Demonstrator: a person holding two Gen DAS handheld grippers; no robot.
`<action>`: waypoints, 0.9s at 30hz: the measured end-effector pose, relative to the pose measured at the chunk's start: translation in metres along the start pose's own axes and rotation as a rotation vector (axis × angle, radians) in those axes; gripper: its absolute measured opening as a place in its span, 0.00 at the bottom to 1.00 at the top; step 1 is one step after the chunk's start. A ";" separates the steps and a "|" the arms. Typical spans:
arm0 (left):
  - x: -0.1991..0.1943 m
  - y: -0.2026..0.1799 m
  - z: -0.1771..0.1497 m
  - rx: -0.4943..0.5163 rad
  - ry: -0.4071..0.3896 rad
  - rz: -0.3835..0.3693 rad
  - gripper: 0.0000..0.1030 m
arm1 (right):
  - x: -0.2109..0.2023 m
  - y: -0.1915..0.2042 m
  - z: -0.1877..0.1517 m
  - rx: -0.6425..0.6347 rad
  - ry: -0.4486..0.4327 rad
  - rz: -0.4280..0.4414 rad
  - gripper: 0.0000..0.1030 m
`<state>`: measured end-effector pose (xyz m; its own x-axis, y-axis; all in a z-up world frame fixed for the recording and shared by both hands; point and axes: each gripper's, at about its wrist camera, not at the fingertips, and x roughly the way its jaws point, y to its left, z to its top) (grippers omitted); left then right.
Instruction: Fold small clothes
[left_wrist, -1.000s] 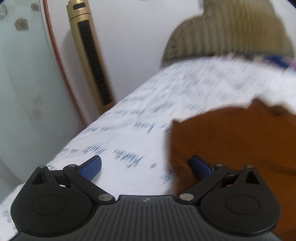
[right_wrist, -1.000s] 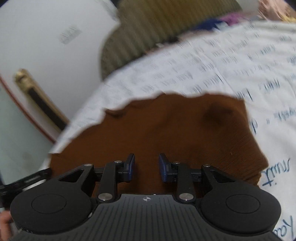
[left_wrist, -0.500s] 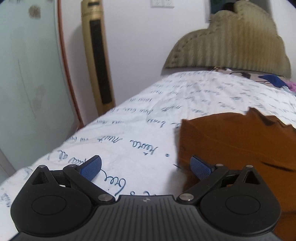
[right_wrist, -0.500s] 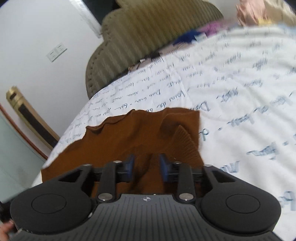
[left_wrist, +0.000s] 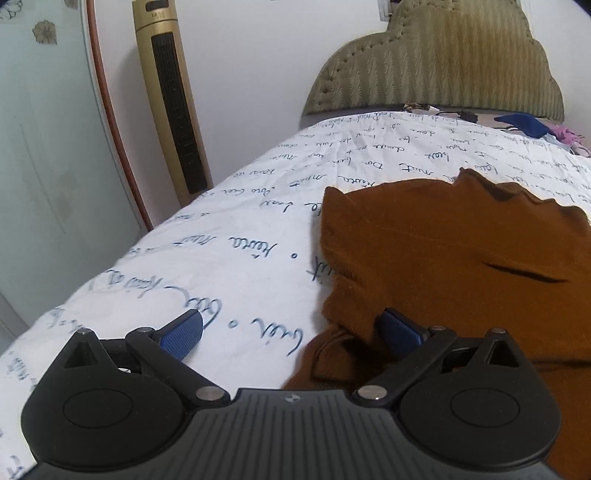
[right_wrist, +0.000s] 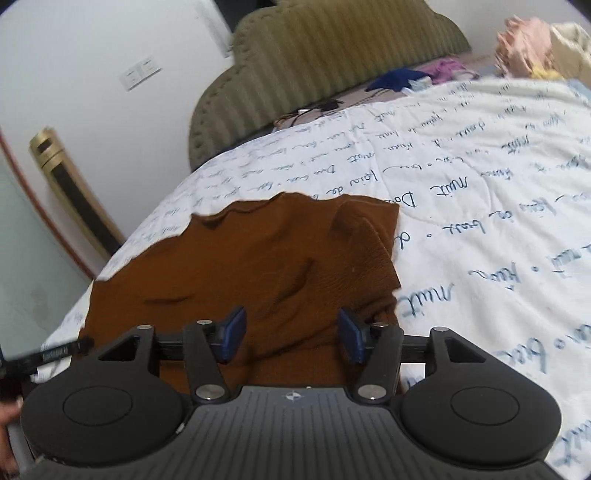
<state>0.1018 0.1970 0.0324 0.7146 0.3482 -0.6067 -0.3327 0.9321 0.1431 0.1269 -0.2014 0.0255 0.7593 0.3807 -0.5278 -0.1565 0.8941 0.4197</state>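
two claws over the brown garment: left claw apart, right claw opening, unclamped; bedspread around.

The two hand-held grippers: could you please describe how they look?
Both match. The left hand-held gripper and right hand-held gripper have ribbed black bodies with a small central emblem, two round black housings, silver pivot pins, black linkage arms and textured blue finger pads.

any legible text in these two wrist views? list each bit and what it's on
"nuit" – blue script printed on the white bedspread, repeated across it.
"Dans" – same script, beside the brown garment, only roughly legible.
Other script words on the bedspread: too loopy or blurred to read.
Small mark atop the gold tower fan: too small.
White lettering on the black bar at the left edge: too small.
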 end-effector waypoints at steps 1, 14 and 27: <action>-0.006 0.002 -0.002 0.003 -0.002 0.000 1.00 | -0.008 0.000 -0.004 -0.006 0.002 0.006 0.56; -0.071 0.020 -0.061 0.020 0.053 -0.015 1.00 | -0.087 0.014 -0.078 -0.127 0.107 0.077 0.67; -0.134 0.058 -0.110 -0.044 -0.002 -0.006 1.00 | -0.149 0.007 -0.114 -0.162 0.050 0.034 0.71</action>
<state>-0.0809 0.1934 0.0355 0.7179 0.3433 -0.6055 -0.3552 0.9288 0.1055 -0.0595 -0.2253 0.0233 0.7202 0.4189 -0.5531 -0.2842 0.9053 0.3156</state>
